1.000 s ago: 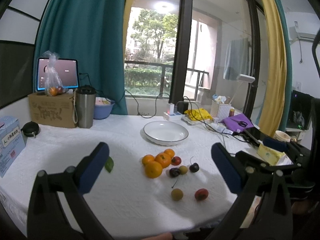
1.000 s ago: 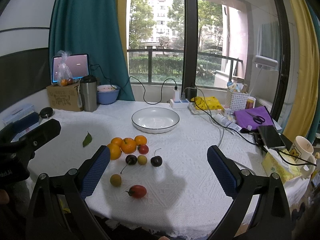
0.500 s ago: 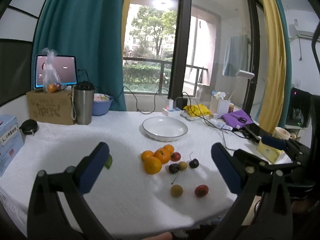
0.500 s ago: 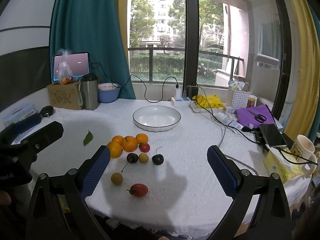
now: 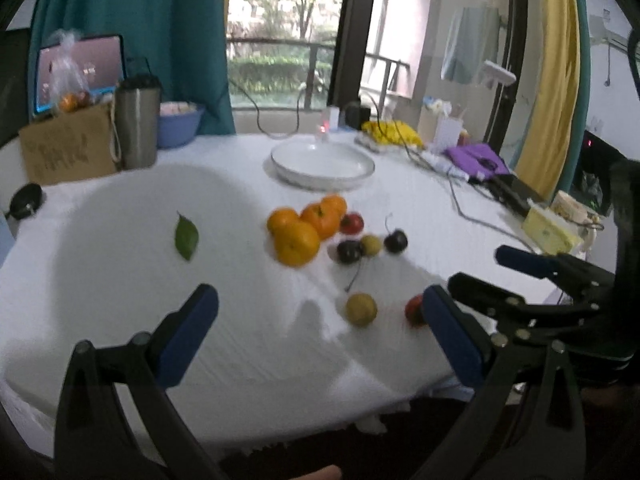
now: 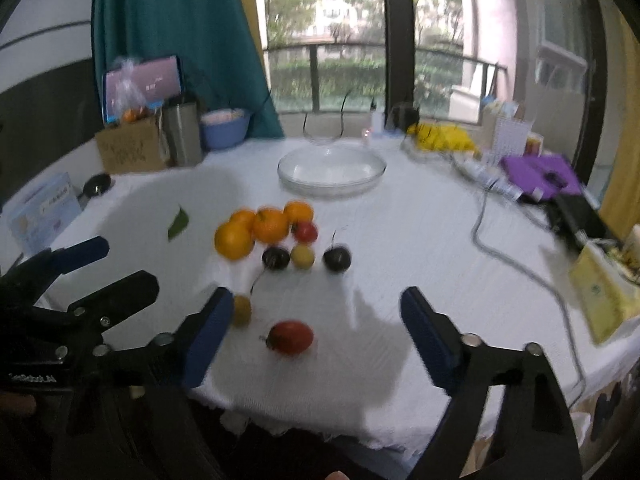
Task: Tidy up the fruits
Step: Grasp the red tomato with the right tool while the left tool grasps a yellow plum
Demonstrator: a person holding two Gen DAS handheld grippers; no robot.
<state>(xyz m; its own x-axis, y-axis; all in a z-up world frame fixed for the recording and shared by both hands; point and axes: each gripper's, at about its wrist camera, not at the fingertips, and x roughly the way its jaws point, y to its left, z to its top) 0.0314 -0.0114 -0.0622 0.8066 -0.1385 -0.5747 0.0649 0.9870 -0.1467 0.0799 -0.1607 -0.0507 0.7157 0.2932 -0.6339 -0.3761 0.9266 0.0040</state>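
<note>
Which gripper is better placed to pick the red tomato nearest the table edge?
Right. The red tomato lies between the right gripper's closing jaws; the left gripper sees it beside one finger.

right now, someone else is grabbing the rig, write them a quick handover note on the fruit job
Left gripper: open, empty, above the near part of the table.
Right gripper: jaws closing, nothing gripped; the red tomato lies on the cloth between them, untouched.
Fruit: four oranges clustered mid-table with a small red fruit, two dark cherries and a small yellow fruit beside them; another yellow fruit is near the tomato. A loose green leaf lies apart.
White plate: behind the fruit, empty.
Done: nothing moved onto the plate.
Left: all the fruit, probably starting with the tomato.
</note>
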